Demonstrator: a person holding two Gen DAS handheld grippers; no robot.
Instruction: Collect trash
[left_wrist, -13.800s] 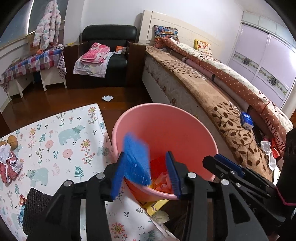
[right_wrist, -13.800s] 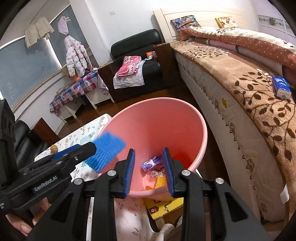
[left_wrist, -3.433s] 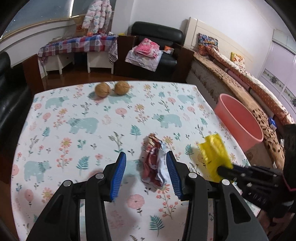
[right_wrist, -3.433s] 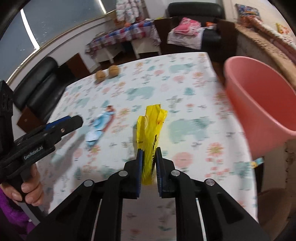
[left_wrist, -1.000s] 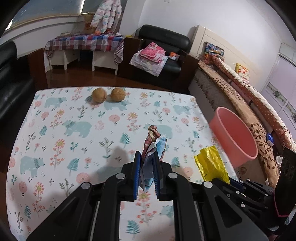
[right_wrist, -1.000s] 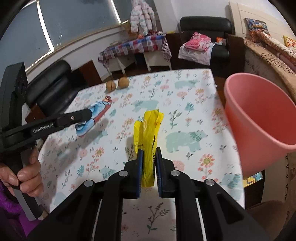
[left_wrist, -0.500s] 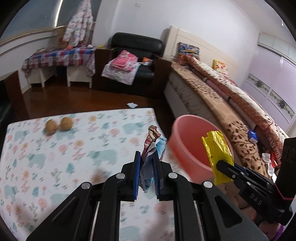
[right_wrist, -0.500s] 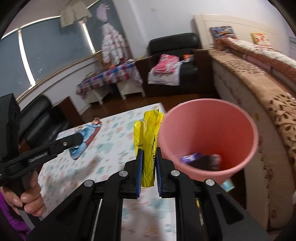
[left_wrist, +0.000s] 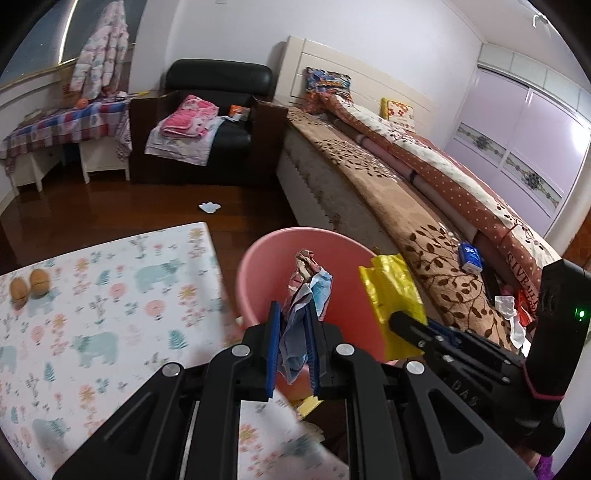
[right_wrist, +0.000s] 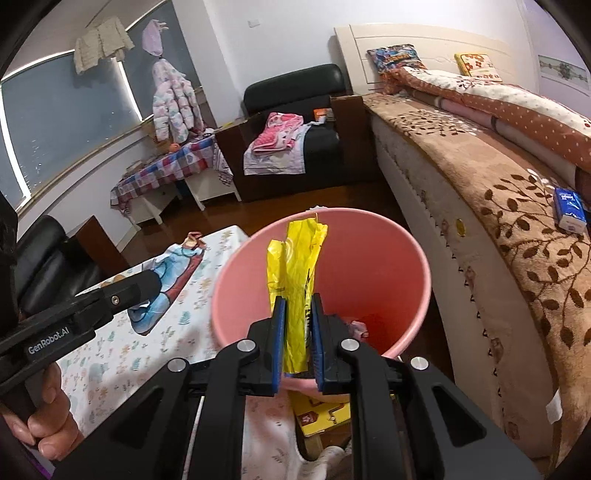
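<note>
A pink bin (left_wrist: 258, 266) (right_wrist: 388, 266) stands off the table's right edge, with some trash at its bottom. My left gripper (left_wrist: 291, 314) is shut on a crumpled red, white and blue wrapper (left_wrist: 308, 280) and holds it over the bin's near rim. My right gripper (right_wrist: 297, 306) is shut on a yellow plastic wrapper (right_wrist: 295, 266) and holds it above the bin's opening. The right gripper (left_wrist: 406, 321) with the yellow wrapper (left_wrist: 391, 291) shows beside the left one. The left gripper's wrapper (right_wrist: 170, 280) shows at the left of the right wrist view.
The table has a floral bear-print cloth (left_wrist: 92, 295). Two brown round fruits (left_wrist: 29, 286) lie at its far left. A bed (left_wrist: 424, 206) runs along the right of the bin. A white scrap (left_wrist: 209, 206) lies on the wood floor. A yellow box (right_wrist: 325, 413) lies under the bin.
Both grippers have swung further right, from over the table to over the pink bin, each still holding its wrapper. The bin now fills the centre of both views.
</note>
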